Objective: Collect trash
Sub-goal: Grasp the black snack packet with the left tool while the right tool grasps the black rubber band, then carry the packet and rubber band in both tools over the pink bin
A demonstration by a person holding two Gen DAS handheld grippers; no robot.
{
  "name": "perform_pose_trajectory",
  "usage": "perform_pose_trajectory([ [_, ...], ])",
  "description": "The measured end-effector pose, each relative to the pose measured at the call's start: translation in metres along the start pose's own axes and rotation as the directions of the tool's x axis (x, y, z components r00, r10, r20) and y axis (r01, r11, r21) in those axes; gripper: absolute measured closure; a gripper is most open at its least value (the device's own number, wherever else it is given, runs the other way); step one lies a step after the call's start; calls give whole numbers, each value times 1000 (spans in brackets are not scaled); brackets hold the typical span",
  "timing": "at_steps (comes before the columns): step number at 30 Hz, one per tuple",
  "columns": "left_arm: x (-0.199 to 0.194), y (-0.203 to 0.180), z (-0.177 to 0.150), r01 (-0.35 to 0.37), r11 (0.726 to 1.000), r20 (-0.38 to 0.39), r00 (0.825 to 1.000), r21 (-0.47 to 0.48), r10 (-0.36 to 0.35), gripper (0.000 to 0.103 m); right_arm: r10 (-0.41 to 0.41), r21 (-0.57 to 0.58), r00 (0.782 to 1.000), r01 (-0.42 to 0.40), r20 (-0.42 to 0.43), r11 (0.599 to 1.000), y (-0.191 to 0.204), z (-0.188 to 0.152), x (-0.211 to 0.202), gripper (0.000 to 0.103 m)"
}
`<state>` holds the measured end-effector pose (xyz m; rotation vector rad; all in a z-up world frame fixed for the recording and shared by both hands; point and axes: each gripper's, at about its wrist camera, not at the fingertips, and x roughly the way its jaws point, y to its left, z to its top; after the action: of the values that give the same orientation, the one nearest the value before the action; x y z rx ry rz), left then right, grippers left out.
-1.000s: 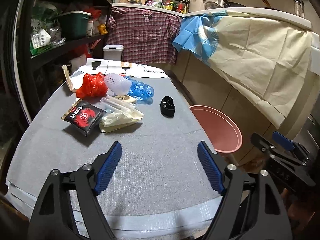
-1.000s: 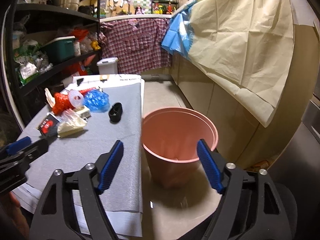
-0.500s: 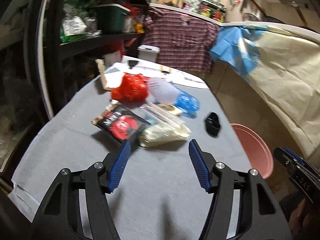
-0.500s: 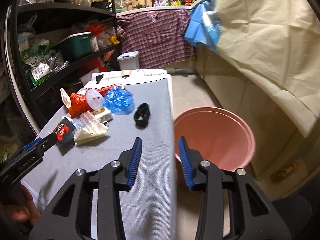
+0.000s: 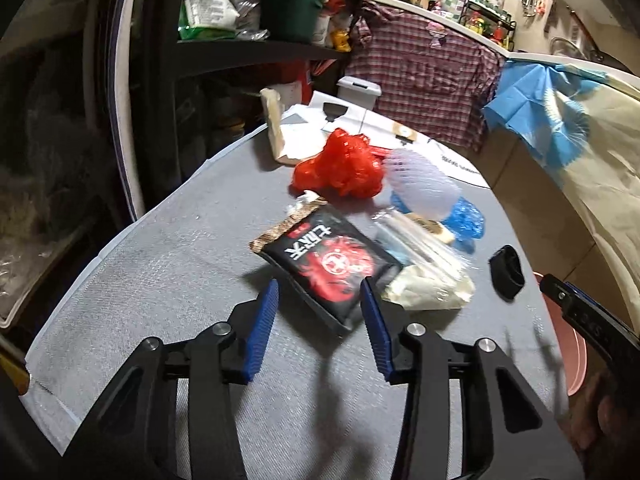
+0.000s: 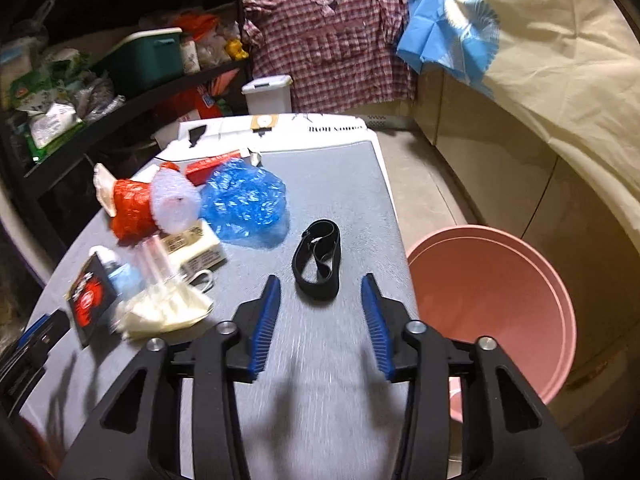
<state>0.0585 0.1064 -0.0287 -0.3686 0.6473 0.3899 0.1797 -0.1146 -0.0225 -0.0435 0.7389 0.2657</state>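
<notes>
Trash lies on a grey table (image 5: pixel 168 280): a black and red snack packet (image 5: pixel 324 264), a cream plastic wrapper (image 5: pixel 428 288), a red crumpled bag (image 5: pixel 340 168), a white foam net (image 5: pixel 420 180), a blue plastic bag (image 6: pixel 244 204) and a black band (image 6: pixel 318 260). My left gripper (image 5: pixel 318 304) hovers just short of the snack packet, its jaws closing, nothing pressed between the pads. Just short of the black band, my right gripper (image 6: pixel 320 300) has its jaws opening and holds nothing. A pink bucket (image 6: pixel 492 300) stands on the floor right of the table.
Dark shelves (image 6: pixel 120 92) with a green bin (image 6: pixel 148 56) and packets line the left side. A plaid shirt (image 6: pixel 332 44) and a cream sheet (image 6: pixel 560 60) hang over the counter behind and to the right. A small white bin (image 6: pixel 268 96) stands beyond the table.
Both grippers moved forward and down toward the trash. The left jaws narrowed steadily; the right jaws narrowed, then widened a little. The right view swung left from the bucket to the black band.
</notes>
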Motion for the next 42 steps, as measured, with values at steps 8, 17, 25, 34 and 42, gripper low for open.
perform_pose_trajectory([
  [8,15,11,4,7,999,-27,1000,-53,-9,61,-5,-9,998,5,-56,1000,6,10,46,51],
  [17,31,19,4,30,993,-75,996,-111,-38,67,-5,-27,994,2,-107,1000,13,10,65,51],
  [25,35,15,4,90,990,-83,992,-112,-100,92,-4,-19,991,2,-132,1000,12,10,71,59],
  [34,22,13,6,109,990,-34,993,-88,-112,103,25,-14,992,-26,-125,1000,12,7,67,91],
  [42,3,6,9,120,992,11,993,-34,-120,103,55,-36,996,-58,-64,998,18,8,39,93],
])
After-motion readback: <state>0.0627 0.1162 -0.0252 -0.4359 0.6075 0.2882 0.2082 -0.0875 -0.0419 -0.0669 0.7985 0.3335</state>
